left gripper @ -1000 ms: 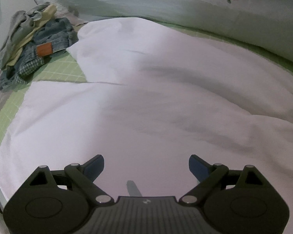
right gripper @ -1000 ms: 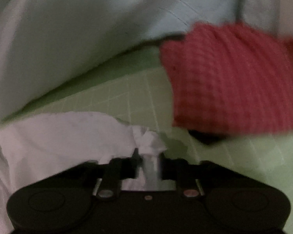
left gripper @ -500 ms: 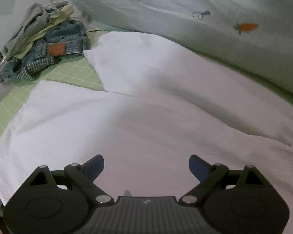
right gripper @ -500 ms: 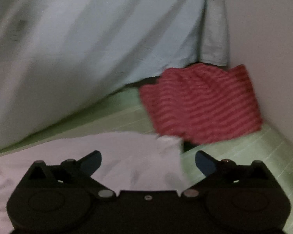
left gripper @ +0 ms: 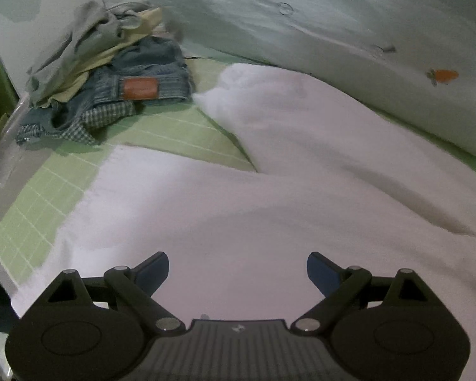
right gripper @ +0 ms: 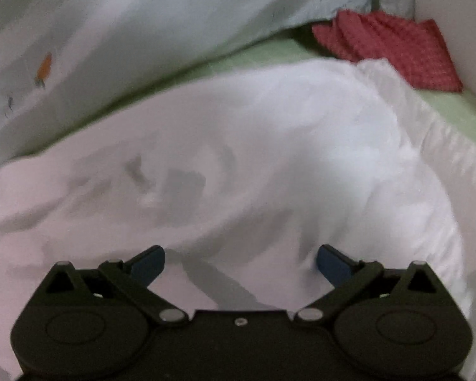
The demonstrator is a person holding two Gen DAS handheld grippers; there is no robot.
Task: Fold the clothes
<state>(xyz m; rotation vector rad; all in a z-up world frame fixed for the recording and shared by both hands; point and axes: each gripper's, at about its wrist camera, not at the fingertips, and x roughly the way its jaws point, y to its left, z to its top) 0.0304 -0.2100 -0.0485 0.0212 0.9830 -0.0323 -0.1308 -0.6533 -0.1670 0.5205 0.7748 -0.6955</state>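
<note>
My right gripper [right gripper: 240, 263] stands with jaws spread wide and nothing between the pads; they have just been opening, and the white garment [right gripper: 238, 146] lies loose beneath them. My left gripper [left gripper: 237, 268] is likewise released, jaws wide, empty, hanging over the same white garment [left gripper: 269, 190]. I judge both are free so the cloth can settle flat before a fresh hold is taken for the next fold.

The garment is spread across the green checked sheet [left gripper: 63, 203], one flap reaching toward the pile of unfolded clothes [left gripper: 111, 73], which sits apart in the far corner, presumably waiting its turn. In the right view a gathered, ruffled edge runs along the garment's right side, close to a folded red checked cloth [right gripper: 396, 50] by the wall, probably finished work. A pale quilt [left gripper: 333, 25] with a carrot print banks up behind.

Not determinable: what kind of garment this is, since its near edge is hidden behind my gripper bodies. The right view is blurred, so creases there are uncertain.
</note>
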